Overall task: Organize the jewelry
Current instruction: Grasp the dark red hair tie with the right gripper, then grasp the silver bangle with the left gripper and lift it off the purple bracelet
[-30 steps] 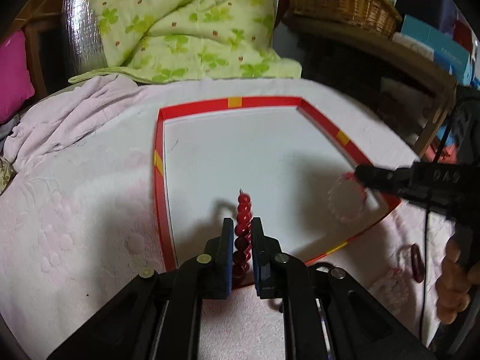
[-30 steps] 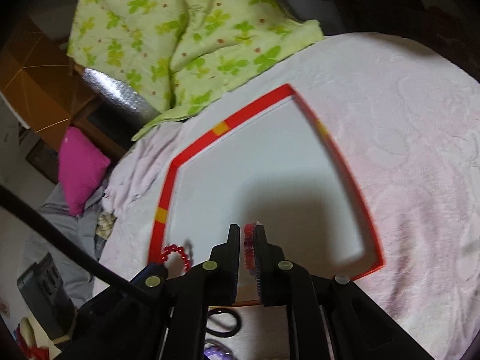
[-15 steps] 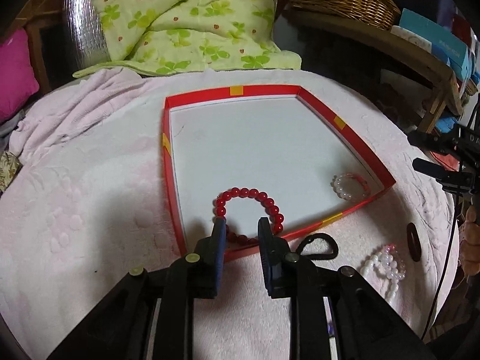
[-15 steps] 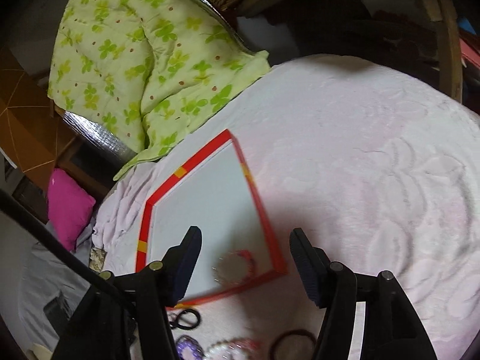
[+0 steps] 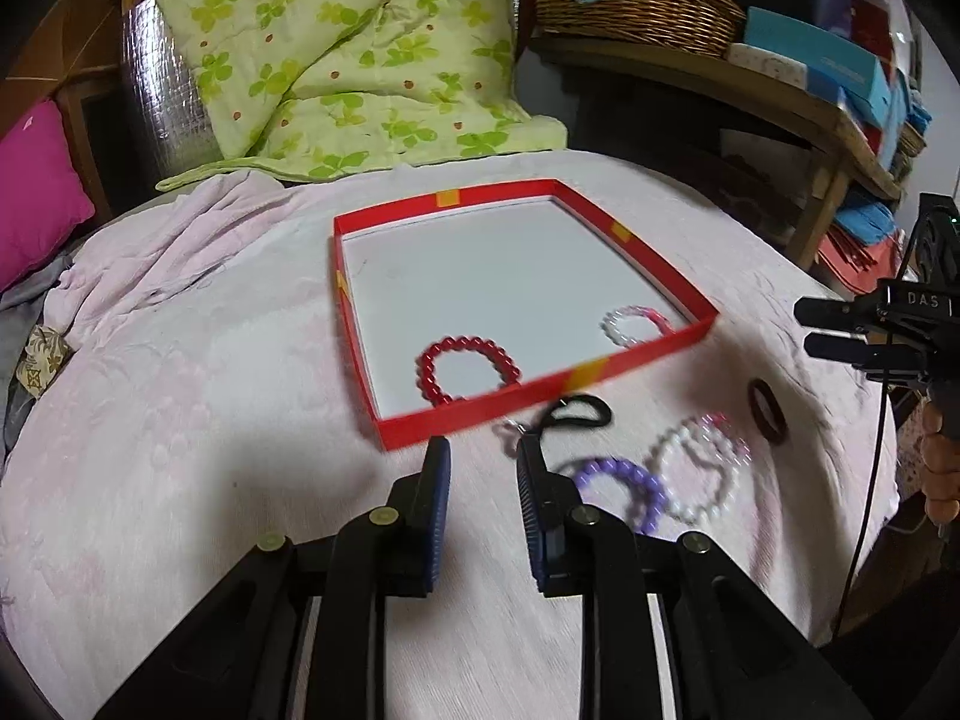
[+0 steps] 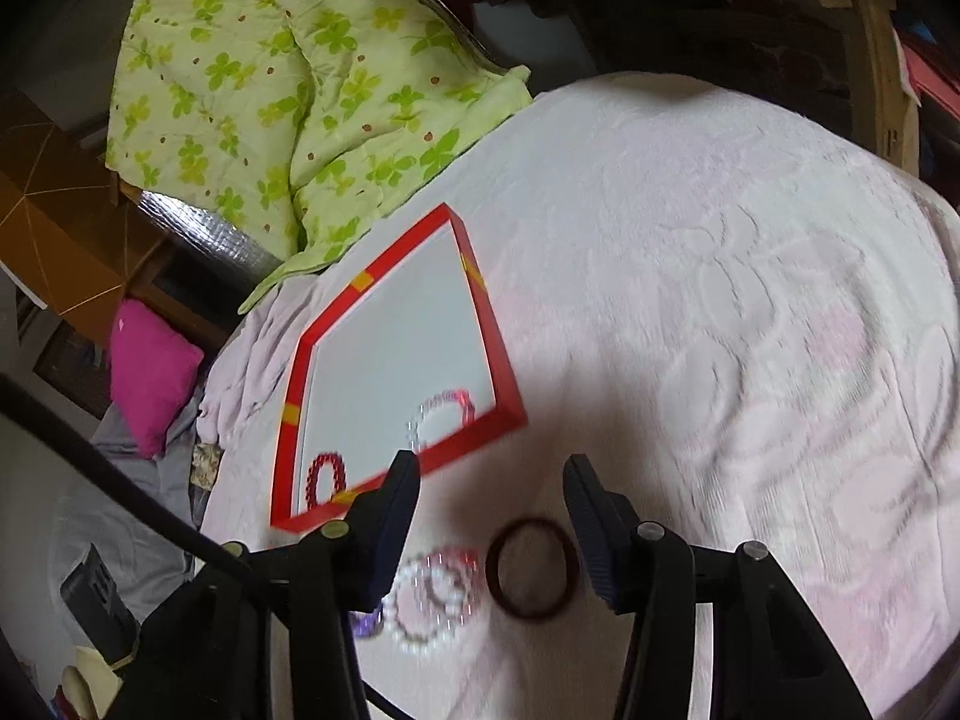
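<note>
Now my right hand-held gripper hangs empty, jaws closing, right over the dark red ring, which lies flat just outside the red tray; my left hand-held gripper, opening and empty, is farther off

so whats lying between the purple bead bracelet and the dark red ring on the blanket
The white pearl bracelet with pink beads lies between the purple bracelet and the dark red ring, clearest in the left wrist view.

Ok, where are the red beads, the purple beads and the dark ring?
Red beads (image 5: 468,369), left wrist view, bead loop.
Purple beads (image 5: 624,489), left wrist view, bead loop.
Dark ring (image 6: 531,567), right wrist view, band.
</note>
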A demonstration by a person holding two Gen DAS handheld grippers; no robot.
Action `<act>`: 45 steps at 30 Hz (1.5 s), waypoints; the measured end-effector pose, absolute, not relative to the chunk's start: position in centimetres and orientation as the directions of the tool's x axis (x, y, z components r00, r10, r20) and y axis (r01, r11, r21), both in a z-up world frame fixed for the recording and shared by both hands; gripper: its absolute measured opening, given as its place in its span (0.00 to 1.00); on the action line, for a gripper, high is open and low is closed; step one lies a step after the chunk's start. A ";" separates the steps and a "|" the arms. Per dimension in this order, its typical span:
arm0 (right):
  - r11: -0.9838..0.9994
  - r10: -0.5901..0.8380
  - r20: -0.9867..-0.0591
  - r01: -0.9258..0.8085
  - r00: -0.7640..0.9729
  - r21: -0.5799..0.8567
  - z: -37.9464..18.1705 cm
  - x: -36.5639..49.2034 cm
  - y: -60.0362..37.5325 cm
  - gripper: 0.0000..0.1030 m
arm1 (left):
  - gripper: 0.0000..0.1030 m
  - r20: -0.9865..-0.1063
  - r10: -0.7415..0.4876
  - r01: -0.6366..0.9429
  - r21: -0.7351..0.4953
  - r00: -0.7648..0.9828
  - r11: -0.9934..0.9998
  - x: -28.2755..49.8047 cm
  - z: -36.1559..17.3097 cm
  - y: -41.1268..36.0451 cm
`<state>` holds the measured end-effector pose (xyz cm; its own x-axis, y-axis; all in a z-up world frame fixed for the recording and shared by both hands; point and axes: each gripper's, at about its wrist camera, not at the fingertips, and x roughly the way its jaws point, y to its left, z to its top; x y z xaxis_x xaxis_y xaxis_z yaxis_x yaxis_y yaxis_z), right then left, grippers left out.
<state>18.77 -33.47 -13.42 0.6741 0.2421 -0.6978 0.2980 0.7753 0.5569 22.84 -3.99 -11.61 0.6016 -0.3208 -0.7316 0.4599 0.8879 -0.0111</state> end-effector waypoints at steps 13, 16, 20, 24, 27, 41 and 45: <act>0.796 0.281 -0.775 0.312 0.566 0.518 -16.3 17.9 -33.0 0.42 | 0.37 -0.788 -0.385 0.517 -0.101 0.480 0.850 21.6 -14.4 -6.0; 0.819 0.261 -0.796 0.311 0.547 0.483 -16.7 18.6 -32.6 0.38 | 0.37 -0.790 -0.399 0.525 -0.116 0.466 0.843 21.9 -14.8 -6.7; 0.853 0.201 -0.842 0.333 0.500 0.402 -18.1 19.7 -32.2 0.23 | 0.36 -0.793 -0.424 0.561 -0.128 0.437 0.818 21.9 -15.4 -7.7; 0.879 0.188 -0.844 0.297 0.502 0.373 -17.9 20.0 -31.5 0.07 | 0.20 -0.810 -0.437 0.586 -0.147 0.390 0.797 22.2 -16.5 -8.5; 0.877 0.180 -0.836 0.300 0.519 0.375 -17.5 19.9 -31.5 0.07 | 0.10 -0.821 -0.447 0.586 -0.177 0.355 0.791 22.6 -17.2 -8.6; 0.863 0.210 -0.797 0.275 0.566 0.423 -16.3 20.1 -30.6 0.07 | 0.08 -0.816 -0.470 0.664 -0.150 0.336 0.733 20.6 -16.0 -8.0; 0.859 0.211 -0.797 0.281 0.565 0.427 -16.4 20.3 -30.7 0.07 | 0.34 -0.815 -0.466 0.665 -0.139 0.344 0.734 20.7 -16.2 -7.9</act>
<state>20.27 -30.71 -16.38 0.5655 0.2113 -0.7973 0.2814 0.8592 0.4273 20.67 -7.88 -16.16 0.3439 -0.4661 -0.8151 0.6653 0.7335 -0.1387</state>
